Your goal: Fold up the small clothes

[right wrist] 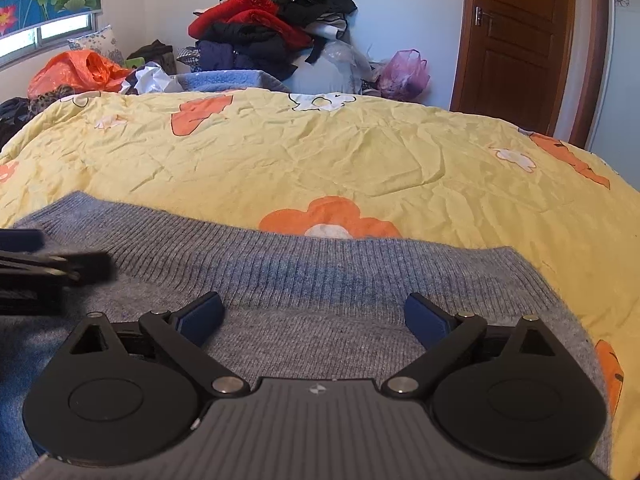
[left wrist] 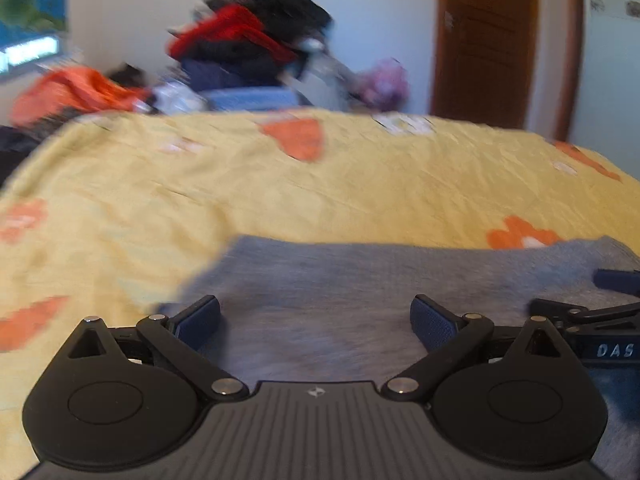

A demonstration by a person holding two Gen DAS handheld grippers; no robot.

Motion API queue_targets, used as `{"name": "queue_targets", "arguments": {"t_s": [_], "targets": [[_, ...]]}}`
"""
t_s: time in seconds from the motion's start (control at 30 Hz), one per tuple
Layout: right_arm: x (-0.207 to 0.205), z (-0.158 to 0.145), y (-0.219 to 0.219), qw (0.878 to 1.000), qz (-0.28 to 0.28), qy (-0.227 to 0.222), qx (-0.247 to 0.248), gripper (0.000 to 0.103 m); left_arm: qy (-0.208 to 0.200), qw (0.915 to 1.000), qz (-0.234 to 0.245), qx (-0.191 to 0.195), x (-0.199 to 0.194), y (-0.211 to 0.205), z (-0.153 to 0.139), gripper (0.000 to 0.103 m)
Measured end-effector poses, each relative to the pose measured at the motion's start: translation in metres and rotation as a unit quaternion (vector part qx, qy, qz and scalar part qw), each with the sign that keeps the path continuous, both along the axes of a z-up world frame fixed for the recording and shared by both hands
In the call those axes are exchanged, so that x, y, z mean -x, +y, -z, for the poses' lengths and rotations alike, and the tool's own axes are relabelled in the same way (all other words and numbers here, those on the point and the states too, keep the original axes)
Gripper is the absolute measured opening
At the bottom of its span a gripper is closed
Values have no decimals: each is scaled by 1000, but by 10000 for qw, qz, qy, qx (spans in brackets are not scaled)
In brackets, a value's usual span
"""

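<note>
The left tool [left wrist: 316, 322] stands with its jaws spread wide and nothing between its blue pads, poised low over the grey ribbed-knit sweater [right wrist: 320, 280] that lies flat on the bed, on the near part of the yellow quilt with orange and white flowers [right wrist: 320, 152]. The left view is blurred, so fine detail there cannot be confirmed. To its right, the right tool [right wrist: 314, 322] is likewise wide open and empty, just short of the sweater's ribbed band. In my judgement the garment appears doubled over at least once, its ribbed edge running straight across the quilt, but whether further folds remain cannot be settled; the lower part is hidden beneath the tools. Both tools sit close side by side, the nearest constraint on movement. Beyond the ribbed edge the quilt is wrinkled but free of objects, giving ample room forward and right. At the far edge of the bed, the heap of red and black clothing [right wrist: 272, 20] and the orange plastic bag [right wrist: 76, 68] lie well apart from the work.
</note>
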State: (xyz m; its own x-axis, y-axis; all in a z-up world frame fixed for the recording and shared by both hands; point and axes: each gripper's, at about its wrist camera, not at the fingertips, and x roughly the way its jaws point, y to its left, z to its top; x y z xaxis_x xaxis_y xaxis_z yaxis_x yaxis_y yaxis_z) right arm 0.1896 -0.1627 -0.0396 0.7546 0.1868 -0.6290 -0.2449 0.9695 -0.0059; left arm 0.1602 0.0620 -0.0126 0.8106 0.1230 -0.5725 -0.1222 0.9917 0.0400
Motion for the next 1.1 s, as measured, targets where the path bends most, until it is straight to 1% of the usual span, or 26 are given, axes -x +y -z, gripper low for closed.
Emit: {"name": "queue_targets", "arguments": {"t_s": [0.03, 0.07, 0.1, 0.13, 0.17, 0.2, 0.23, 0.3, 0.37, 0.4, 0.47, 0.53, 0.6, 0.63, 0.67, 0.7, 0.73, 0.83, 0.87, 0.93, 0.97, 1.0, 1.03, 1.07, 1.1], "targets": [[0, 0, 0, 10000, 2, -3, -4, 96, -121, 9998, -162, 21, 14, 10, -6, 102], [0, 0, 1, 10000, 7, -9, -1, 96, -228, 9991, -318, 166, 30, 21, -11, 102], [1, 0, 1, 10000, 11, -16, 4, 96, -329, 9975, -465, 412, 46, 33, -16, 102], [2, 1, 1, 10000, 14, -20, 3, 96, -369, 9947, -595, 748, 63, 46, -20, 102], [1, 1, 1, 10000, 15, -20, -5, 96, -352, 9900, -720, 1163, 80, 58, -21, 102], [1, 1, 1, 10000, 14, -21, -9, 96, -327, 9828, -840, 1614, 97, 69, -21, 102], [1, 1, 1, 10000, 13, -21, -15, 96, -313, 9734, -951, 2059, 115, 78, -19, 102], [2, 1, 0, 10000, 12, -26, -30, 96, -287, 9527, -1147, 2799, 146, 91, -13, 102], [2, 1, 0, 10000, 11, -39, -37, 97, -247, 9267, -1267, 3529, 172, 102, -3, 102], [3, 1, 0, 10000, 14, -44, -42, 97, -207, 9126, -1259, 3884, 180, 106, 3, 102], [3, 1, 0, 10000, 17, -45, -54, 97, -131, 8777, -1091, 4665, 187, 116, 16, 102], [3, 1, -1, 10000, 17, -45, -69, 97, 26, 8478, -1031, 5202, 189, 124, 28, 102], [3, 1, -1, 9999, 22, -49, -88, 97, 46, 8307, -928, 5489, 190, 128, 31, 102], [4, 1, -1, 9999, 28, -55, -100, 97, 112, 8202, -912, 5647, 189, 129, 33, 102], [4, 0, -2, 9999, 34, -61, -115, 97, 124, 8125, -958, 5749, 187, 130, 35, 102], [5, 0, -2, 9999, 36, -63, -132, 97, 79, 8128, -1049, 5729, 188, 128, 34, 102], [5, 0, -3, 9999, 36, -62, -148, 97, 79, 8208, -1157, 5593, 186, 126, 33, 102], [4, 0, -3, 9998, 34, -58, -162, 97, 179, 8497, -1285, 5110, 175, 113, 27, 101], [4, 0, -3, 9998, 34, -58, -163, 97, 169, 8612, -1292, 4913, 173, 108, 24, 100], [4, 0, -3, 9998, 33, -58, -166, 97, 163, 8867, -1406, 4402, 170, 95, 19, 80], [4, 0, -3, 9998, 33, -59, -166, 97, 208, 8980, -1513, 4126, 168, 89, 18, 52], [4, 0, -3, 9998, 32, -58, -175, 97, 283, 9049, -1575, 3944, 165, 85, 19, 33], [4, 0, -4, 9998, 30, -58, -185, 97, 290, 9072, -1570, 3893, 163, 83, 21, 32], [4, 0, -4, 9998, 29, -56, -193, 97, 269, 9051, -1568, 3944, 163, 83, 21, 32], [4, 0, -4, 9998, 29, -56, -202, 97, 258, 9011, -1585, 4028, 162, 84, 22, 33]]}}
